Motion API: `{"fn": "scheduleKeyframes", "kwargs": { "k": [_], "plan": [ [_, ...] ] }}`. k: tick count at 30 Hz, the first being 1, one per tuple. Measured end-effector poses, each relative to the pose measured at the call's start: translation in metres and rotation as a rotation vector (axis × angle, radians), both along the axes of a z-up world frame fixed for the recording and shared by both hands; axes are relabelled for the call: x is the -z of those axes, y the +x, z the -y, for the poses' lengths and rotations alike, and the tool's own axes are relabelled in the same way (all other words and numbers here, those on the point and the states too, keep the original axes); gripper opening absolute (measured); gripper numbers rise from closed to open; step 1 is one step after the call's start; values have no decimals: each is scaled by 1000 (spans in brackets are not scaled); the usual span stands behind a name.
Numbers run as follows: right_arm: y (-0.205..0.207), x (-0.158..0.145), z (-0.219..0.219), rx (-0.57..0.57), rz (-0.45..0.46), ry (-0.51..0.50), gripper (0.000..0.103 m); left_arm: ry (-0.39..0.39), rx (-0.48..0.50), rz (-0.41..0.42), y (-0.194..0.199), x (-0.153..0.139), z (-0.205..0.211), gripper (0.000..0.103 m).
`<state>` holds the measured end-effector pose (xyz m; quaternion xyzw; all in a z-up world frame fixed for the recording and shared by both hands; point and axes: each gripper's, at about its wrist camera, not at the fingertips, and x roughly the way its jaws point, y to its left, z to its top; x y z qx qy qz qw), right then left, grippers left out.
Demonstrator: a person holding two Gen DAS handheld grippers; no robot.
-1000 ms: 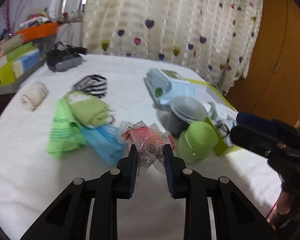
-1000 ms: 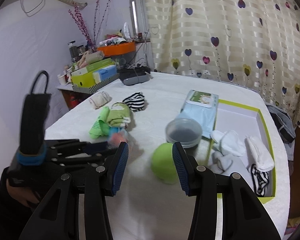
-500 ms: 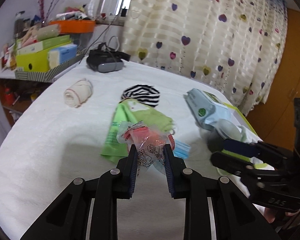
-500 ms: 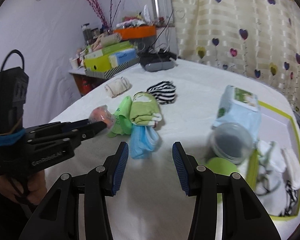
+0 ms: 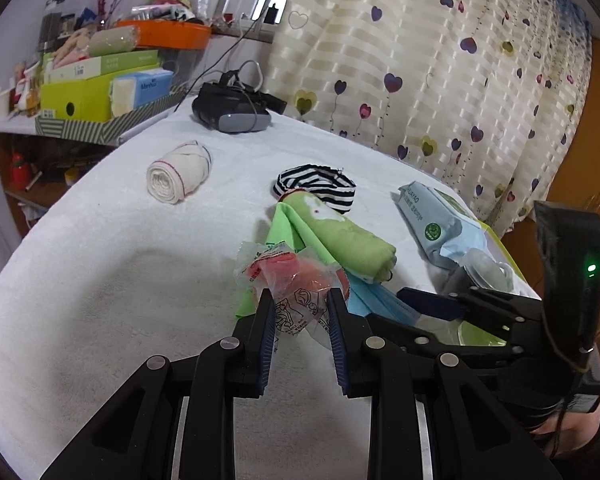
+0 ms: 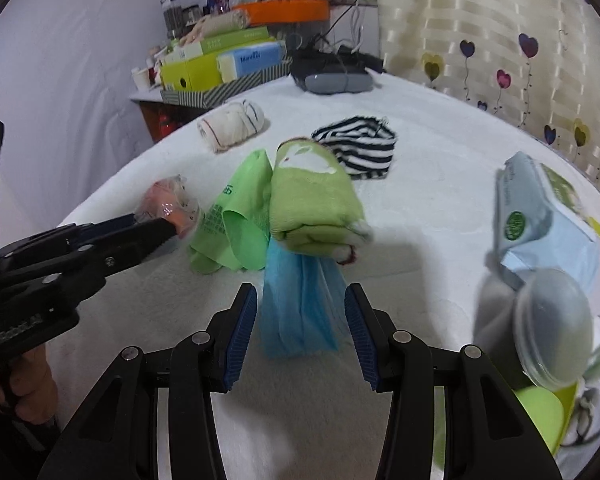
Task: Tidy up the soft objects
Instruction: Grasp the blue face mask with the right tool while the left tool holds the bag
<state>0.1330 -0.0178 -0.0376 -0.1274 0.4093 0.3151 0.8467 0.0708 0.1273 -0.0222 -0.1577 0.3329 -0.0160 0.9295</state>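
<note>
Bedspread strewn with soft things, right gripper lined up on the blue cloth.

Blue cloth lies dead ahead of the right gripper, its long axis running straight away along the fingers, far end tucked under the rolled green sock; the near end sits between the wide-spread jaws, neither pad touching it, so this arm is clearly the nearer and likely needs only to close. Beside the sock lie a green bag, a striped band and a white roll farther off. Left gripper is off to the side, pinched on a crinkly red-and-clear packet, held above the bedspread.
</note>
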Motion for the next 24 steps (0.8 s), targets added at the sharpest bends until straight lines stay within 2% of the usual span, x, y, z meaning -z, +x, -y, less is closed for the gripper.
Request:
{"fn": "scheduleKeyframes", "kwargs": {
  "k": [5, 6, 8, 9, 12, 24],
  "plan": [
    [3, 11, -8, -12, -15, -44, 47, -2, 8, -2, 1, 1, 1, 24],
    [2, 12, -7, -9, -15, -50, 42, -2, 9, -2, 1, 1, 2, 24],
    [3, 12, -6, -1, -14, -58, 25, -1, 10, -1, 0, 0, 3, 24],
    [2, 11, -4, -3, -15, -51, 24, 1, 10, 0, 0, -1, 4, 24],
    [-7, 4, 0, -14, 5, -47, 21, 5, 10, 6, -1, -4, 6, 24],
    [-49, -40, 22, -37, 103, 55, 21, 56, 16, 68, -24, -35, 32, 24]
  ]
}}
